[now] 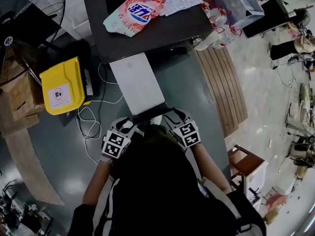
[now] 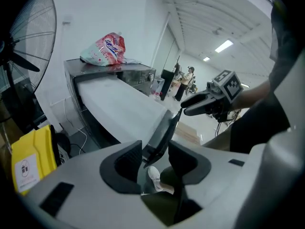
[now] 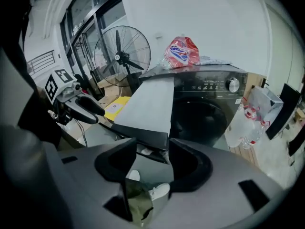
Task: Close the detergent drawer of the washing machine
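a: where is the detergent drawer (image 1: 137,82)?
b: it is pulled far out of the washing machine (image 1: 147,33). in the head view it is a long pale slab running from 12 o'clock down toward 6, with its dark front edge nearest the person.
a: and the tongs?
b: both are at that front edge. the left gripper (image 1: 129,124) is at the 7 o'clock corner and the right gripper (image 1: 173,114) at the 5 o'clock corner. each has its jaws spread wide. the dark front panel shows in each gap, and no pad visibly presses on it.
a: what else is around?
b: a pink detergent bag (image 1: 134,13) lies on the machine's top at 12 o'clock. a yellow box (image 1: 61,85) stands on the floor at the drawer's 9 o'clock, and a wooden pallet (image 1: 221,87) lies at its 3 o'clock.
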A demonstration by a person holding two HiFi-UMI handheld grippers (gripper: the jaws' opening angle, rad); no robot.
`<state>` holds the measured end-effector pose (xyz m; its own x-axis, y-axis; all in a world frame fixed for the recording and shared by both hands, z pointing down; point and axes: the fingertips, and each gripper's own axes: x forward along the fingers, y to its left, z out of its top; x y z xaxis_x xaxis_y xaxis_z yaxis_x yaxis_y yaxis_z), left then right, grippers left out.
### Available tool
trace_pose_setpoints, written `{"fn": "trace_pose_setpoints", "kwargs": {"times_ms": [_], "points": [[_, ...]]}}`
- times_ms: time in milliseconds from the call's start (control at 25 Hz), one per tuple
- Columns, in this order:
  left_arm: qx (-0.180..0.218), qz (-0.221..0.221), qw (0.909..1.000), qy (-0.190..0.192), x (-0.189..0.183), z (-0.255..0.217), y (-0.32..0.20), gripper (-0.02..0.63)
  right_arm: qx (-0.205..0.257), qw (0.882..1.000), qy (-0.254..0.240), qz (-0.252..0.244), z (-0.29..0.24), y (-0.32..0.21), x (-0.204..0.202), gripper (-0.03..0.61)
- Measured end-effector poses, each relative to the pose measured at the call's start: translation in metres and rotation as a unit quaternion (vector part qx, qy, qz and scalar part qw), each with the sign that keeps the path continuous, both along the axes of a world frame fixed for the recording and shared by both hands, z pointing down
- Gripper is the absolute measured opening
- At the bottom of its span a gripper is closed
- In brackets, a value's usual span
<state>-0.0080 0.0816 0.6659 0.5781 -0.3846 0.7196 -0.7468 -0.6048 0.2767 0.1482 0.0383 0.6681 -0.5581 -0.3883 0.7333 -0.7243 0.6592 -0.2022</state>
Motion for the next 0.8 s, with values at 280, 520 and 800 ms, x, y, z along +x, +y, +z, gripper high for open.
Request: {"fn": "trace_pose_setpoints", "kwargs": {"times_ms": [280,520,800], "points": [[-0.026,-0.005,0.9992,-0.031,0.015,0.023,0.003,0.186,-0.012,0.998,0.013,-0.055,0.02,-0.002,0.005,0.212],[-0.034,-0.018,0.9978,-0.054,0.024,0.038,0.002,0.186,-0.004,0.995,0.012,-0.1,0.027,-0.002,0.004,0.171],[-0.031,-0.042,0.9955,-0.079,0.026,0.045,-0.001,0.176,-0.002,0.992,-0.007,-0.123,0.029,-0.004,0.003,0.149]]}}
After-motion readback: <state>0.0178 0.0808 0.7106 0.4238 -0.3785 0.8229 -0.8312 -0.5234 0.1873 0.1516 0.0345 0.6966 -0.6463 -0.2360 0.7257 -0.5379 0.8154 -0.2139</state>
